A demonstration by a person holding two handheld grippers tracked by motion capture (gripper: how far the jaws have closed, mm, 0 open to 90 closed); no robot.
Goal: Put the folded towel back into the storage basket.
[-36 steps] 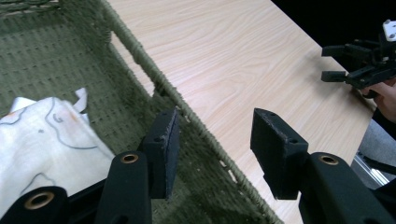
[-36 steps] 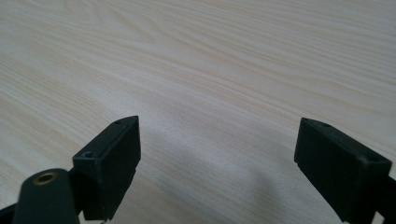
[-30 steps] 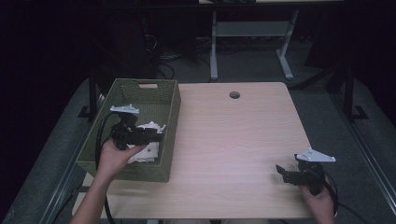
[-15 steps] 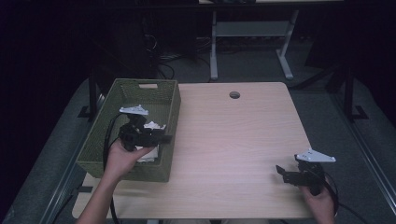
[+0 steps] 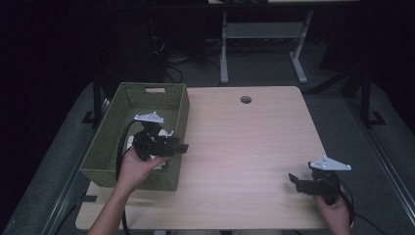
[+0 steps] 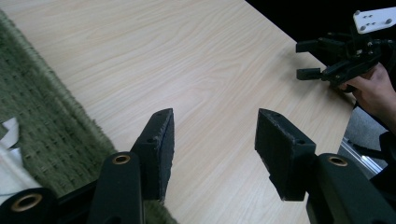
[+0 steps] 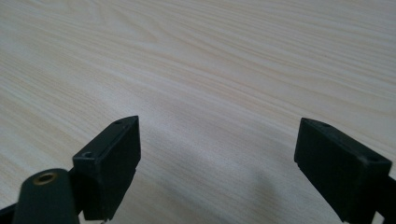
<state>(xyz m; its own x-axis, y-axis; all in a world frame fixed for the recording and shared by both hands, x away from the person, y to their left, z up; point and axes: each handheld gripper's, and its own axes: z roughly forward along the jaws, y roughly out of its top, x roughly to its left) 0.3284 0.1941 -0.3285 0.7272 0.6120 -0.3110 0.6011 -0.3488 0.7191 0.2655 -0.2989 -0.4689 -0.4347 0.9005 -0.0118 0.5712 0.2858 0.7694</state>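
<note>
My left gripper (image 5: 182, 147) hangs open and empty over the right wall of a green woven basket (image 5: 173, 105), its jaws pointing right over the table. In the left gripper view the left gripper (image 6: 214, 135) has bare wood between its jaws and the basket's wall (image 6: 46, 126) beside it. White items (image 5: 169, 133) lie inside the basket, partly hidden by the hand; one white item (image 6: 9, 154) peeks in at the edge. My right gripper (image 5: 295, 181) rests open near the table's front right corner, with nothing between its jaws. The right gripper (image 7: 217, 140) looks down on plain wood.
The light wooden table (image 5: 244, 142) has a small round hole (image 5: 245, 99) near its far edge. The basket takes up the table's left side. Beyond the table stands a white desk frame (image 5: 225, 49) on a dark floor with cables.
My left gripper has come out from over the basket's inside, moving right and toward the near side, and now sits over the basket's right wall. The right gripper has stayed put.
</note>
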